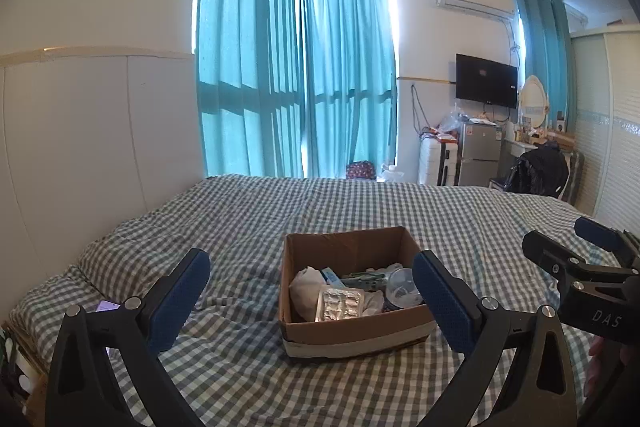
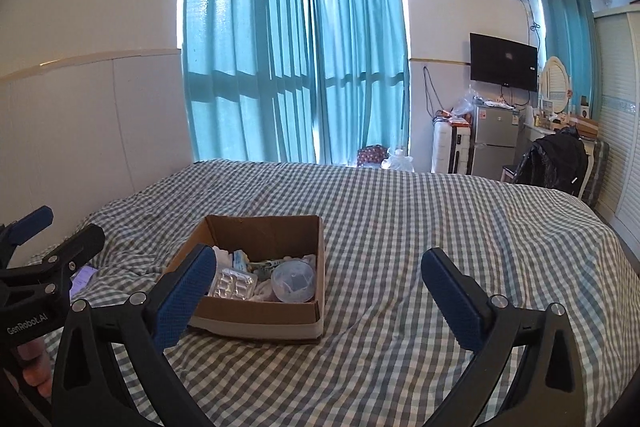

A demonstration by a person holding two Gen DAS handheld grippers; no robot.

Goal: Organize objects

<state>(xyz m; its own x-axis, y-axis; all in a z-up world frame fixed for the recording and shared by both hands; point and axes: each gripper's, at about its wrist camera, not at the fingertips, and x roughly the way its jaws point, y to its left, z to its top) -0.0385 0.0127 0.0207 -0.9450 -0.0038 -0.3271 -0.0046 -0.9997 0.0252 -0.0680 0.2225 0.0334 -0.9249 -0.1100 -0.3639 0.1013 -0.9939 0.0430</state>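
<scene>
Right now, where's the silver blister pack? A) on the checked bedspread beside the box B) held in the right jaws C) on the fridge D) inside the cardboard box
D: the blister pack lies inside the open cardboard box, near its front wall, next to a clear plastic cup.

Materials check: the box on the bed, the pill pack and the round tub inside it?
Box: brown corrugated cardboard, matte, pale tape band round the base. Pill pack: silvery foil blister, glossy, raised pockets. Round tub: translucent plastic, probably; contents unclear.
</scene>
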